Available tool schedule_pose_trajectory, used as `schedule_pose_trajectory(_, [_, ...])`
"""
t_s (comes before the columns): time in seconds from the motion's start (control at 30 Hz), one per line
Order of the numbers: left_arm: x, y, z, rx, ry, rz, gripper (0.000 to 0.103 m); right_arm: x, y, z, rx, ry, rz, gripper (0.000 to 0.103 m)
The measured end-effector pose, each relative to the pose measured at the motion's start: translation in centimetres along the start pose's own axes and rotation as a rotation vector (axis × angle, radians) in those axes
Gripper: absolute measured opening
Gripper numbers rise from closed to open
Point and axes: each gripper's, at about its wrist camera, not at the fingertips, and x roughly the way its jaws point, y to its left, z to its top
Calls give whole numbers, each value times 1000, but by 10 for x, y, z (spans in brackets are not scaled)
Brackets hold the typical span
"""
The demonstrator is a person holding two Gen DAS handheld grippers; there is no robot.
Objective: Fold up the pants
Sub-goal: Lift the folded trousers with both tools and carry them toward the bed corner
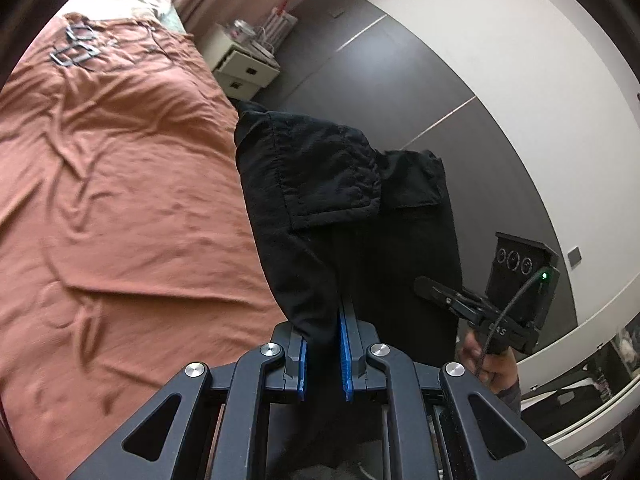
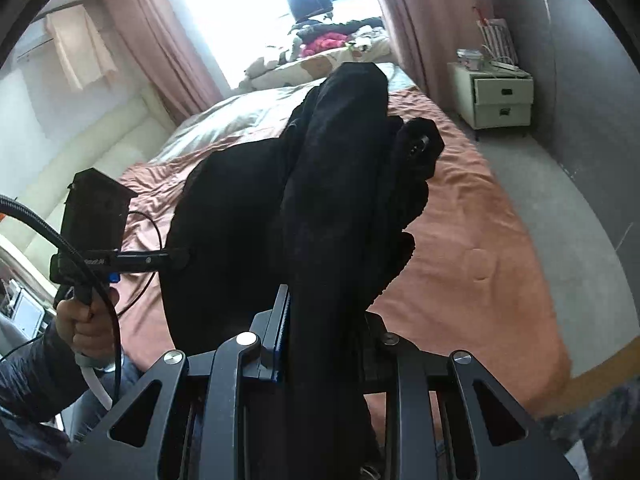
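The black pants hang in the air beside the bed, held up by both grippers. My left gripper is shut on a bunch of the black cloth between its blue pads. My right gripper is shut on a thick fold of the pants, which drapes over and hides its right finger. The right gripper also shows in the left wrist view, right of the hanging cloth. The left gripper shows in the right wrist view at the left, its tips at the cloth.
A bed with a rumpled rust-orange cover lies left of and below the pants; it also shows in the right wrist view. A white bedside cabinet stands by the grey floor. Pillows and clothes lie at the bed's head.
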Motion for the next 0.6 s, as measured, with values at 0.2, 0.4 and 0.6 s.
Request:
schedule_pose_trajectory(0.2, [60,16,11,-46,39,-38,14,5,-7,11,-35,26,-64,22])
schedule_pose_trajectory(0.4, [105,28,25,-51,76,-45,14,24,-9,33,-46,78,-132,22])
schedule_pose_trajectory(0.6, [136,50,31,-74,102,-67,14,43,1,54,-67,142,-187,22])
